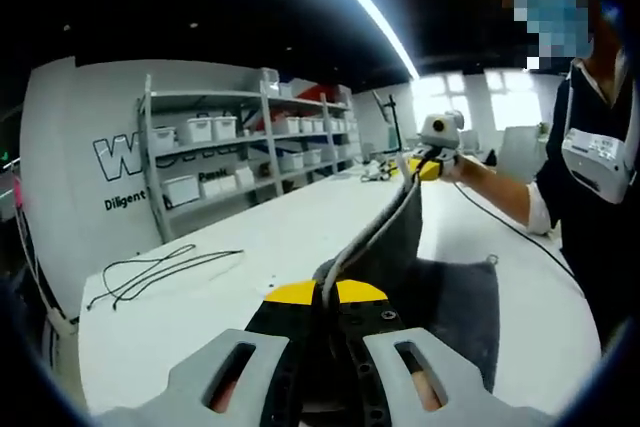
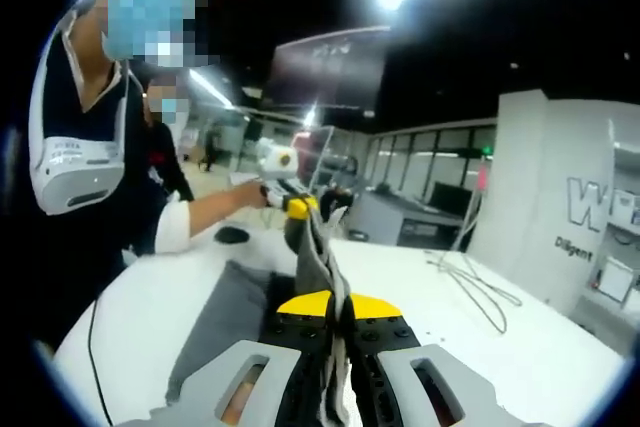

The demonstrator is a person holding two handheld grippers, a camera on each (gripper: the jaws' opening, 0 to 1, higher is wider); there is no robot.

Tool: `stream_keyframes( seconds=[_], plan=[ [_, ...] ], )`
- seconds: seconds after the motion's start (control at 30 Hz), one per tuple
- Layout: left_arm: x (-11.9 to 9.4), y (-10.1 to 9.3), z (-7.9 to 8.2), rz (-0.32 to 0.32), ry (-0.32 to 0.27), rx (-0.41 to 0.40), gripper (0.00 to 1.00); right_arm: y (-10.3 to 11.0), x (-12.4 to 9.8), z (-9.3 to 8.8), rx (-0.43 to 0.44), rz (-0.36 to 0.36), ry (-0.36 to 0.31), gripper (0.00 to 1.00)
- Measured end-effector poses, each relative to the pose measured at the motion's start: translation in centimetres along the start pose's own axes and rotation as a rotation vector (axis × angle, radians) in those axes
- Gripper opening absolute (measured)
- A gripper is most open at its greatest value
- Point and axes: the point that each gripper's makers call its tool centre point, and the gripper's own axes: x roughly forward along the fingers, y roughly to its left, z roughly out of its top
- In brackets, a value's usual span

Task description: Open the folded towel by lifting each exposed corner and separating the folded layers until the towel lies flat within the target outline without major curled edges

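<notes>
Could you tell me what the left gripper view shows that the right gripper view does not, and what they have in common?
The left gripper view alone shows shelving with white bins and a black cable looped on the table. The right gripper view alone shows a glass-walled office area and a second person behind the first. Both show the grey towel stretched taut between the left gripper and right gripper, each clamping an edge above the white table.

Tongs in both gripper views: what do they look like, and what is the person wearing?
Both tongs match: light grey jaw shells with slotted cut-outs, black screwed inner blocks, yellow tips. See the left tongs and right tongs. A white lens box rides on top, and a black cable trails from the right one across the table. The person wears a dark vest over white sleeves.
</notes>
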Motion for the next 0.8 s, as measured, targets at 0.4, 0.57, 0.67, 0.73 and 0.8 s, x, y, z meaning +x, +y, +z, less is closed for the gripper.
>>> stream_keyframes(
  seconds=[0.4, 0.57, 0.67, 0.73, 0.8],
  plan=[
    [0.3, 0.7, 0.4, 0.043, 0.002, -0.015, 0.04, -0.6, 0.1, 0.2, -0.007, -0.034, -0.014, 0.01],
    [0.4, 1.0, 0.7, 0.064, -0.003, -0.006, 0.04, -0.7, 0.1, 0.2, -0.007, -0.043, -0.017, 0.01],
    [0.5, 1.1, 0.7, 0.075, -0.005, 0.013, 0.04, -0.8, 0.1, 0.1, -0.009, -0.05, -0.016, 0.01],
    [0.5, 1.1, 0.7, 0.073, -0.005, 0.013, 0.04, -1.0, 0.1, 0.1, -0.011, -0.056, -0.017, 0.01],
    [0.6, 1.2, 0.7, 0.077, -0.005, 0.02, 0.04, -1.2, 0.0, 0.1, -0.011, -0.062, -0.019, 0.01]
  ],
)
